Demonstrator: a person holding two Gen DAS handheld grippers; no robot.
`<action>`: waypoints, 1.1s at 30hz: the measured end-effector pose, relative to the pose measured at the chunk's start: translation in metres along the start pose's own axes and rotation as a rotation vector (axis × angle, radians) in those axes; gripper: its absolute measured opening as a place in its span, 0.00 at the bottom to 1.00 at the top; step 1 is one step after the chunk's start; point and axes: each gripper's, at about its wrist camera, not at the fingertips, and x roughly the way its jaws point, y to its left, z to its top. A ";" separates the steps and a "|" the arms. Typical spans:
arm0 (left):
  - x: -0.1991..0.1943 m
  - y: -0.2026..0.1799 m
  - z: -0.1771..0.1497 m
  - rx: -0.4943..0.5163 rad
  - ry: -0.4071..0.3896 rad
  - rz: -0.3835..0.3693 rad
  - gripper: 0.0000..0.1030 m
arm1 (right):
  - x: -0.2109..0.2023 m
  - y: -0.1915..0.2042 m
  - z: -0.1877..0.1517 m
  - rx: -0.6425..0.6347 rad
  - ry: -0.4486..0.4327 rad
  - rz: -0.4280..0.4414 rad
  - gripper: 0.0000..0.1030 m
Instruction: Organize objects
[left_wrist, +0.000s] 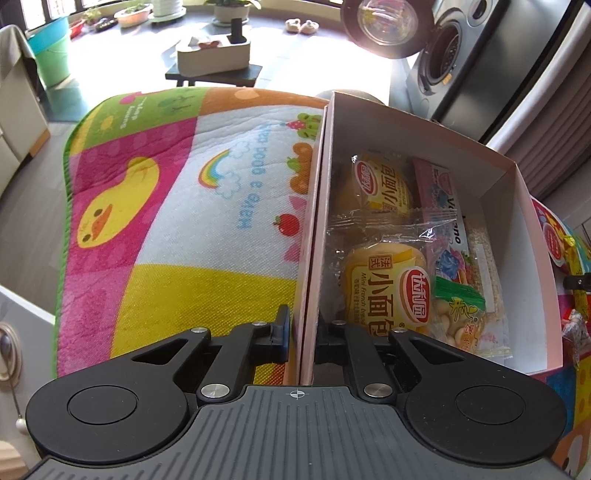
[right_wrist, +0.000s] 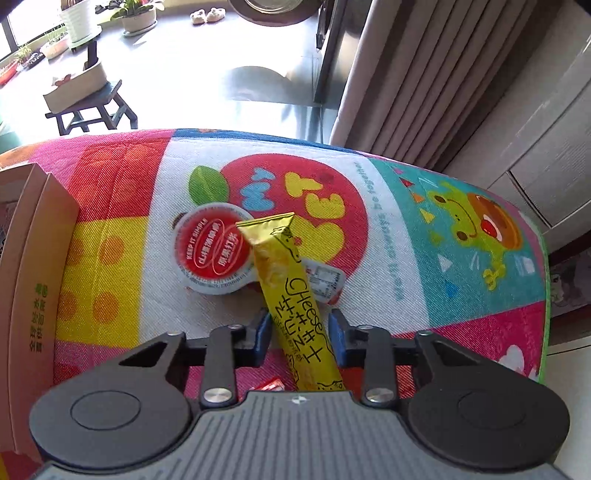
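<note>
In the left wrist view a white cardboard box (left_wrist: 524, 206) holds two yellow mini bread packs (left_wrist: 384, 291), a pink packet (left_wrist: 434, 188) and a green-topped snack bag (left_wrist: 460, 314). My left gripper (left_wrist: 306, 338) is shut on the box's left wall, one finger outside and one inside. In the right wrist view a yellow Cheese stick packet (right_wrist: 295, 295) runs between the blue pads (right_wrist: 263, 330) of my right gripper (right_wrist: 301, 338), which is shut on it. The stick's far end lies over a round red-lidded cup (right_wrist: 214, 251) on the mat.
A colourful cartoon mat (left_wrist: 177, 206) covers the table. The box's outer wall (right_wrist: 26, 280) stands at the left of the right wrist view. A small sachet (right_wrist: 325, 277) lies beside the cup. Beyond the table edge are a stool (right_wrist: 92, 107), curtains (right_wrist: 424, 74) and a washing machine (left_wrist: 454, 48).
</note>
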 end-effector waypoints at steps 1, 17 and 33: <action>0.001 0.000 0.000 0.002 0.002 -0.002 0.11 | -0.001 -0.004 -0.004 0.011 0.007 -0.010 0.27; 0.000 0.002 -0.002 0.046 0.017 -0.033 0.12 | -0.063 0.028 -0.107 0.031 0.069 0.102 0.31; -0.001 0.002 -0.003 0.039 0.009 -0.038 0.13 | -0.053 0.049 -0.079 0.327 0.084 0.208 0.74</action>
